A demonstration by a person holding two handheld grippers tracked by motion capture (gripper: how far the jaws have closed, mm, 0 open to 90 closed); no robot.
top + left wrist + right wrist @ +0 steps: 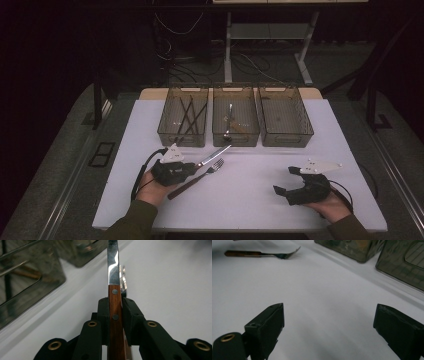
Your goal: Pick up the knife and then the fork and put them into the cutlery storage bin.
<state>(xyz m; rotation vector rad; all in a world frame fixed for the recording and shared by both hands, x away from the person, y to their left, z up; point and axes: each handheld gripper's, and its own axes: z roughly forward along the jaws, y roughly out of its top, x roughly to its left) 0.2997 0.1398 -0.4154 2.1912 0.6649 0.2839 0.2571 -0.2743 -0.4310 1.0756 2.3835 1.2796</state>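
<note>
Right then, the left tool (192,168) had its pads clamped hard on the wooden handle of a knife (214,154), and the left gripper view showed it plainly: the brown riveted handle (115,322) ran straight up between the two black jaws, the bright blade rising beyond them. From the high view that knife sat off the white bench (260,190), its blade angled up and away toward the middle bin (235,131). Just beside it, a fork (197,177) with a matching wooden handle lay flat on the bench, tines pointing the same way, its handle passing under the left tool. Over on the other side, the right tool (284,181) hovered low near the front edge, well apart from the cutlery, its jaws spread wide with nothing but bare bench between them, as the right gripper view made clear. Three clear bins stood in a row at the far side: the left bin (183,127) held dark sticks, the middle one held a few utensils, and the right bin (285,125) stood beside them.
</note>
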